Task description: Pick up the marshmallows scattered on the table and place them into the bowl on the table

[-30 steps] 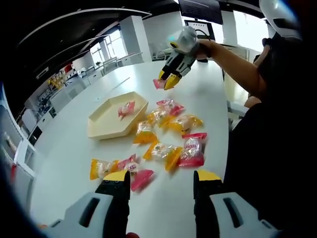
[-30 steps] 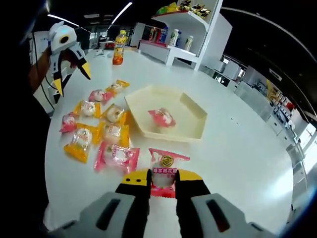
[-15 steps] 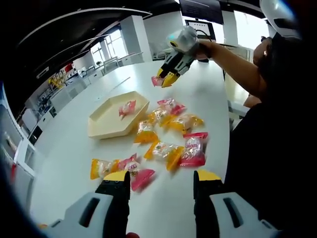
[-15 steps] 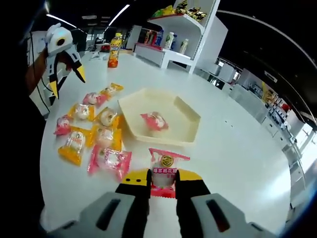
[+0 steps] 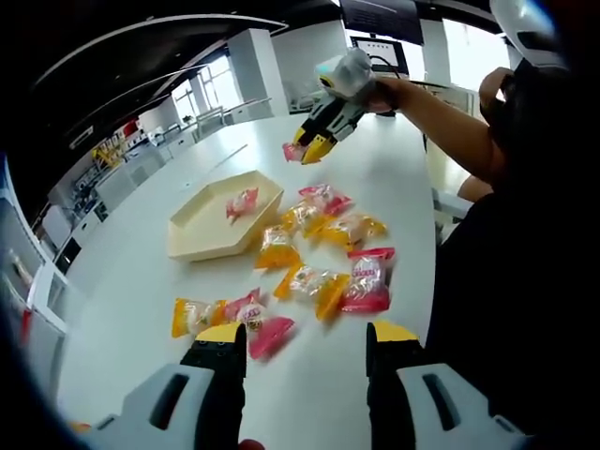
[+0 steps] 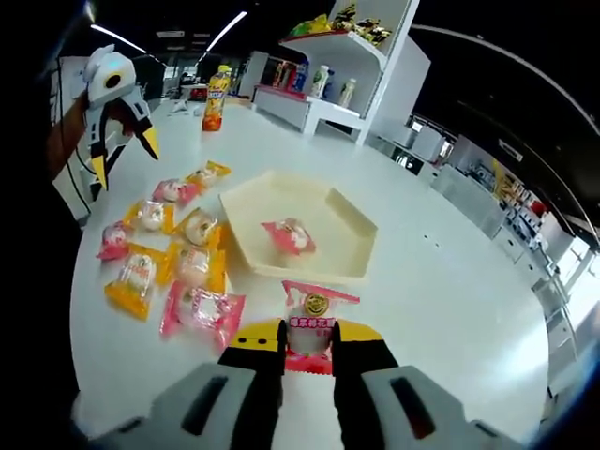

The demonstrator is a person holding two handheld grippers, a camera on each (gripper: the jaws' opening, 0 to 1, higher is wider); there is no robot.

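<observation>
A cream hexagonal bowl sits on the white table with one pink marshmallow packet inside. Several pink and yellow packets lie scattered beside it. My right gripper is shut on a pink packet. In the left gripper view that right gripper hangs above the table just past the bowl, the pink packet in its jaws. My left gripper is open and holds nothing, near the closest packets. From the right gripper view the left gripper hovers over the table edge.
An orange drink bottle stands on the far part of the table. A white shelf with goods lies beyond it. A person's arm and dark body fill the right side of the left gripper view. Bare tabletop lies past the bowl.
The right gripper, still holding its pink packet, has drifted slightly toward the bowl. The left gripper has stayed put, open.
</observation>
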